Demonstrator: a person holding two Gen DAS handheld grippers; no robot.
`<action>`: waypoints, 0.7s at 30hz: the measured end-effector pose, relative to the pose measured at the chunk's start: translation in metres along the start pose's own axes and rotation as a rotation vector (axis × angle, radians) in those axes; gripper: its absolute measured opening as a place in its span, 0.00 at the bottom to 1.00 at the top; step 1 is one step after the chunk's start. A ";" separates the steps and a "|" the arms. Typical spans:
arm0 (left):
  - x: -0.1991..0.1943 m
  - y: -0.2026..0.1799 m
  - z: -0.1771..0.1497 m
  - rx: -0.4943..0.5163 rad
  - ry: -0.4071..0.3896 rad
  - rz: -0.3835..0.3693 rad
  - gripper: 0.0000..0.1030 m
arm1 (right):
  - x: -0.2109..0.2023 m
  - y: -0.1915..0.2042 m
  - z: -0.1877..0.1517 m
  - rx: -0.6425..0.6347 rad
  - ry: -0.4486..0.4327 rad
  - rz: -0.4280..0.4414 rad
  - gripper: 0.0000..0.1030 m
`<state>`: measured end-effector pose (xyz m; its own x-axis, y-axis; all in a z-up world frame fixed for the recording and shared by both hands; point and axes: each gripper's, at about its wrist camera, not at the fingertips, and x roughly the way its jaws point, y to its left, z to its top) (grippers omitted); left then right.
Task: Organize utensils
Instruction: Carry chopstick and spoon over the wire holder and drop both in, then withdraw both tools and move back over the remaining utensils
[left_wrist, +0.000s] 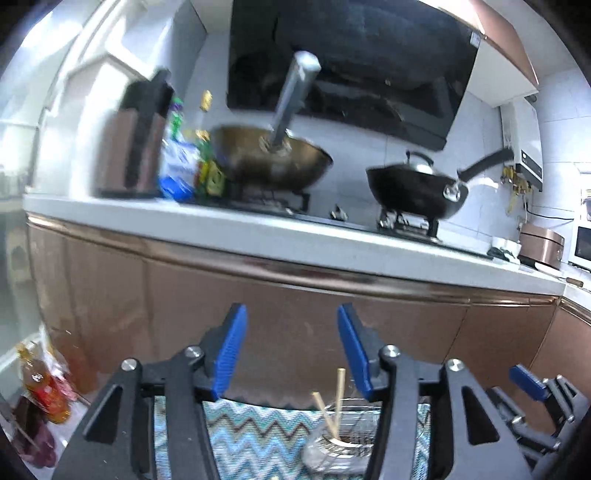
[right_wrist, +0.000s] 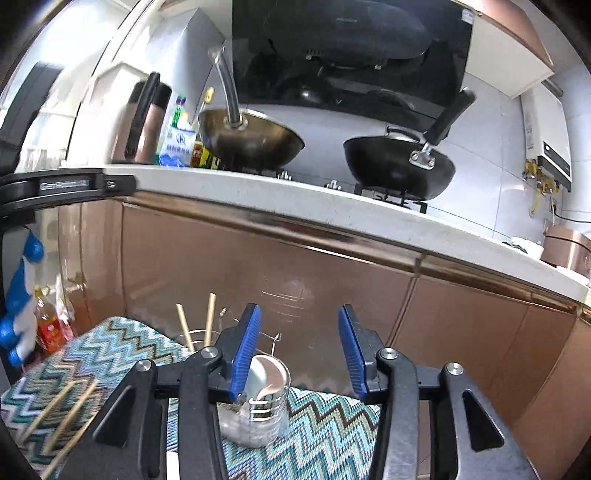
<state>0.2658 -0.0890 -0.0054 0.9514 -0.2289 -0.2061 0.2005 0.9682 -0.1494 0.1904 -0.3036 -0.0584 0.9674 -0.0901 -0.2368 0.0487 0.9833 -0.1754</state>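
Note:
A shiny metal utensil holder (right_wrist: 264, 406) stands on a zigzag-patterned cloth (right_wrist: 325, 421), with a white spoon (right_wrist: 267, 373) in its near cup and two chopsticks (right_wrist: 195, 325) upright in the cup behind. It also shows in the left wrist view (left_wrist: 343, 439) with the two chopsticks (left_wrist: 334, 402). More chopsticks (right_wrist: 62, 410) lie loose on the cloth at the left. My left gripper (left_wrist: 291, 350) is open and empty, raised above the cloth. My right gripper (right_wrist: 299, 347) is open and empty, above the holder.
A copper-fronted kitchen counter (left_wrist: 295, 240) rises behind the cloth, with a brass wok (left_wrist: 273, 158), a black wok (left_wrist: 413, 188), bottles and a range hood above. An oil bottle (left_wrist: 40, 384) stands on the floor at the left. A rice cooker (left_wrist: 541, 245) sits far right.

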 end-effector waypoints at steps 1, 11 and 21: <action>-0.011 0.005 0.004 0.002 -0.005 0.009 0.50 | -0.006 -0.002 0.002 0.007 -0.003 0.003 0.41; -0.124 0.067 0.014 0.054 -0.016 0.091 0.51 | -0.104 -0.011 0.018 0.120 -0.037 0.077 0.47; -0.206 0.106 0.004 0.062 0.027 0.137 0.51 | -0.170 0.001 0.012 0.164 -0.063 0.131 0.57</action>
<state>0.0925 0.0614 0.0246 0.9644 -0.0962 -0.2462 0.0842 0.9947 -0.0587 0.0289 -0.2856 -0.0072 0.9815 0.0448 -0.1862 -0.0434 0.9990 0.0115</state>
